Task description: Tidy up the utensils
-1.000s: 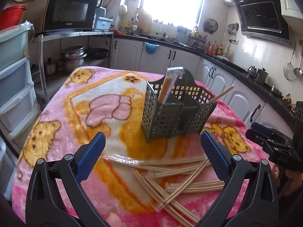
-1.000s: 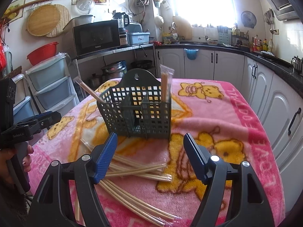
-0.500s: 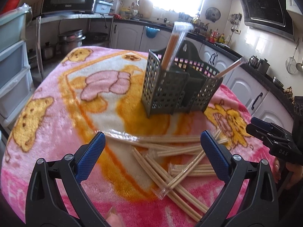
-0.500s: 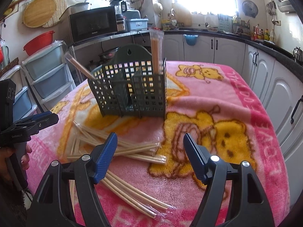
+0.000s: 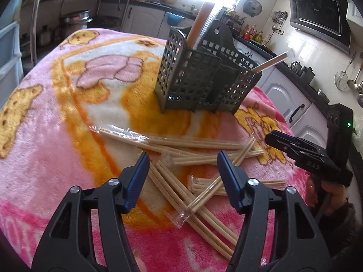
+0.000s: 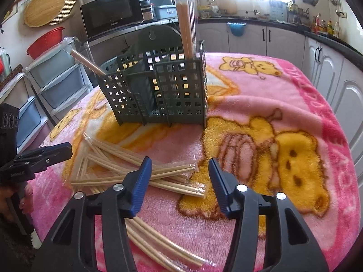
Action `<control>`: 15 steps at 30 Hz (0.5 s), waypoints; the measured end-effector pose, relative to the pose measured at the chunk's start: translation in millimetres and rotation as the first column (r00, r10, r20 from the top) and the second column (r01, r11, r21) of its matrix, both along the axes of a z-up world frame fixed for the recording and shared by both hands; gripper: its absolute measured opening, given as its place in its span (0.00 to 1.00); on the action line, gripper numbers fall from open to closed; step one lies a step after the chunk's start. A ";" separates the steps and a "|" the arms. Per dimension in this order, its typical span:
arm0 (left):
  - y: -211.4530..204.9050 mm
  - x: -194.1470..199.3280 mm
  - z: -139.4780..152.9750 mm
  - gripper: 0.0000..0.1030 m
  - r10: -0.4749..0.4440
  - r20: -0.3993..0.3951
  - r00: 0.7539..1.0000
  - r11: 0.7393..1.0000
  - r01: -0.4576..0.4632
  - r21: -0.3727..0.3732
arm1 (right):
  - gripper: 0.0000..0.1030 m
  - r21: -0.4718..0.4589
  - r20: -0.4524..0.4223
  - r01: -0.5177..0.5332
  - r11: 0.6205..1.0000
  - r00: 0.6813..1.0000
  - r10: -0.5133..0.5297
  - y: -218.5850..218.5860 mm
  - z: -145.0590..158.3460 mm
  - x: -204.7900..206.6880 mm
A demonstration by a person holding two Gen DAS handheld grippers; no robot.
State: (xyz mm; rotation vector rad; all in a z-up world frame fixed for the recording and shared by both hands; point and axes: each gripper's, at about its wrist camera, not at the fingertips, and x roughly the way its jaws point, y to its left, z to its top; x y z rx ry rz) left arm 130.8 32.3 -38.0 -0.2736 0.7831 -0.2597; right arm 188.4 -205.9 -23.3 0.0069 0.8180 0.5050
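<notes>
Left tool (image 5: 183,167) low over the pink cartoon-bear blanket (image 5: 56,117) covering the desk, blue-padded fingers (image 5: 138,179) spread wide, nothing between them. Directly beneath, a crisscrossed heap of pale wooden chopsticks in clear plastic sleeves (image 5: 195,158), lying flat on the blanket. Just beyond the heap, a dark grey perforated plastic utensil caddy (image 5: 199,81), upright, with divided compartments. One tall sleeved pack of chopsticks (image 5: 199,26) standing near-vertical in its left end compartment; a single sleeved pair (image 5: 271,61) leaning out of the right end at a slant.

Right tool (image 6: 180,176) hanging over the near edge of the same heap (image 6: 136,170), jaws likewise spread and gripping nothing. From this side, caddy (image 6: 158,95) dead ahead, tall pack (image 6: 186,29) upright at its right end, slanted pair (image 6: 87,62) poking out to the left. Each tool visible in the other's view, at the frame edge, near the heap. Behind, a black microwave oven (image 6: 111,15) on a shelf and white kitchen cabinets (image 6: 283,40).
</notes>
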 end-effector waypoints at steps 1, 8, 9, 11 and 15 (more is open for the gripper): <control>-0.6 0.8 -1.4 0.50 0.000 -0.004 1.000 1.000 0.000 0.003 | 0.44 0.001 -0.006 -0.005 1.000 1.000 0.005 1.2 -1.5 2.2; -0.9 9.8 -4.1 0.47 0.007 -0.014 1.000 1.000 -0.007 -0.001 | 0.37 0.000 -0.031 -0.023 1.000 0.999 0.023 8.6 -9.6 12.8; -1.9 11.5 -4.7 0.45 0.006 -0.016 1.000 1.000 -0.006 0.004 | 0.36 0.001 -0.034 -0.023 1.000 0.999 0.023 9.0 -10.1 13.9; -3.4 13.5 -5.6 0.42 -0.001 -0.020 1.000 1.000 0.001 0.008 | 0.35 -0.002 -0.035 -0.025 1.000 0.999 0.025 9.8 -10.8 16.3; -6.4 18.0 -9.5 0.37 -0.004 -0.031 1.000 1.000 0.005 0.016 | 0.33 -0.002 -0.040 -0.025 1.000 0.999 0.025 10.1 -12.0 22.2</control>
